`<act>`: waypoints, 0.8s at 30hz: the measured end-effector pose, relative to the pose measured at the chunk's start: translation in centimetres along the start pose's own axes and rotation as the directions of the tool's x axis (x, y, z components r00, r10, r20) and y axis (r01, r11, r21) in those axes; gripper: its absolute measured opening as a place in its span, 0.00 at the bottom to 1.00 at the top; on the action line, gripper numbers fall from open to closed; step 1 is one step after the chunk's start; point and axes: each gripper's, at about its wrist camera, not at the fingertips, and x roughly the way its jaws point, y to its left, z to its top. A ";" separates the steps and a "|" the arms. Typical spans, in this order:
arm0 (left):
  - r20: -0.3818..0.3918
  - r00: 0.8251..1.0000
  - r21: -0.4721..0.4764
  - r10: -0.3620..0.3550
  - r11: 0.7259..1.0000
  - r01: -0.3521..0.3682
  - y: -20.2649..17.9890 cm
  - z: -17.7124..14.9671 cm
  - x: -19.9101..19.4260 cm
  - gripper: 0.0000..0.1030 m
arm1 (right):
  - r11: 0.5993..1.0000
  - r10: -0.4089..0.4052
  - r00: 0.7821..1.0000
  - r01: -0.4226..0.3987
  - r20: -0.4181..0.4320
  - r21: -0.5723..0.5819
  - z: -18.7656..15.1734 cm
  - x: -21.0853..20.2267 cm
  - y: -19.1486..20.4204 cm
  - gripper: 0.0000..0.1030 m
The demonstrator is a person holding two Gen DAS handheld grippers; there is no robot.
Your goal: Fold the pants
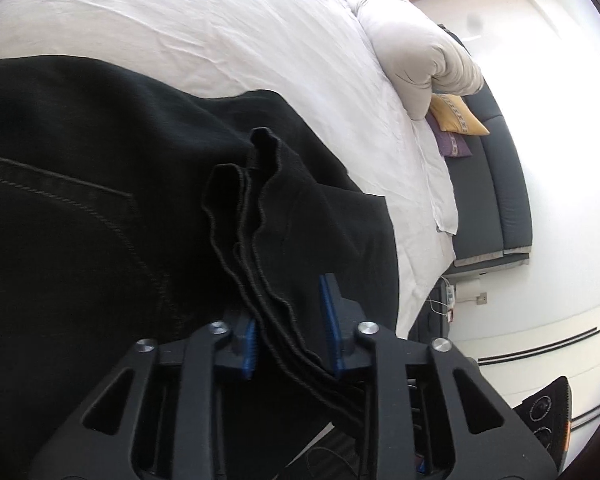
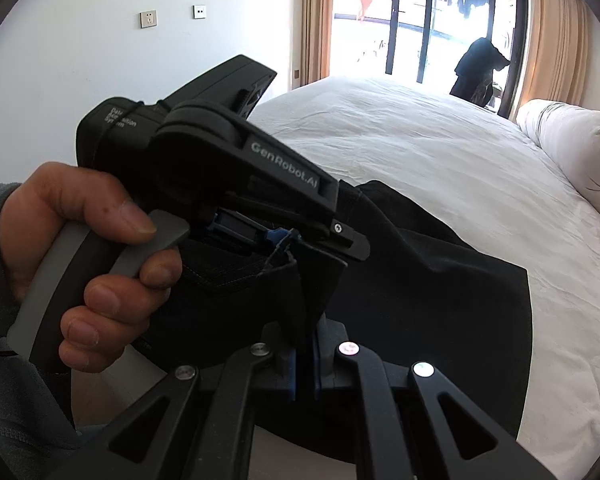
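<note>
Black pants (image 1: 100,208) lie on a white bed (image 1: 180,20), folded over, with a back pocket at the left. My left gripper (image 1: 290,328) has its blue pads apart, with the stacked hem edges (image 1: 256,240) of the pants running between them. In the right wrist view the pants (image 2: 440,288) spread over the bed (image 2: 420,148). My right gripper (image 2: 305,360) is shut on a fold of the black cloth. The left gripper's body (image 2: 236,168), held by a hand (image 2: 80,252), is just in front of it at the cloth edge.
A rolled white duvet (image 1: 420,52) lies at the bed's far end, also in the right wrist view (image 2: 576,148). A dark sofa (image 1: 500,184) with yellow and purple cushions stands beside the bed. A balcony door with curtains (image 2: 420,20) is behind the bed.
</note>
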 end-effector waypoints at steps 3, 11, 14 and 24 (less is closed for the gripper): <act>0.010 1.000 0.006 0.020 1.000 -0.020 0.6 0.1 -0.8 0.13 | 1.000 0.012 1.000 -0.012 -0.005 -0.016 0.1 0.2 0.5 0.07; 0.024 0.998 0.018 0.060 0.998 -0.061 1.3 -1.1 -1.6 0.10 | 0.999 0.039 0.999 -0.039 -0.014 -0.018 1.0 1.2 1.0 0.07; 0.013 0.996 0.005 0.091 0.996 -0.091 2.7 -1.5 -1.5 0.10 | 0.999 0.047 0.998 -0.048 -0.028 -0.019 1.1 2.0 0.8 0.07; 0.049 0.980 0.069 0.193 0.978 -0.196 1.6 -0.8 -2.4 0.11 | 0.990 0.121 0.987 -0.112 -0.109 0.086 -0.2 6.9 -0.5 0.17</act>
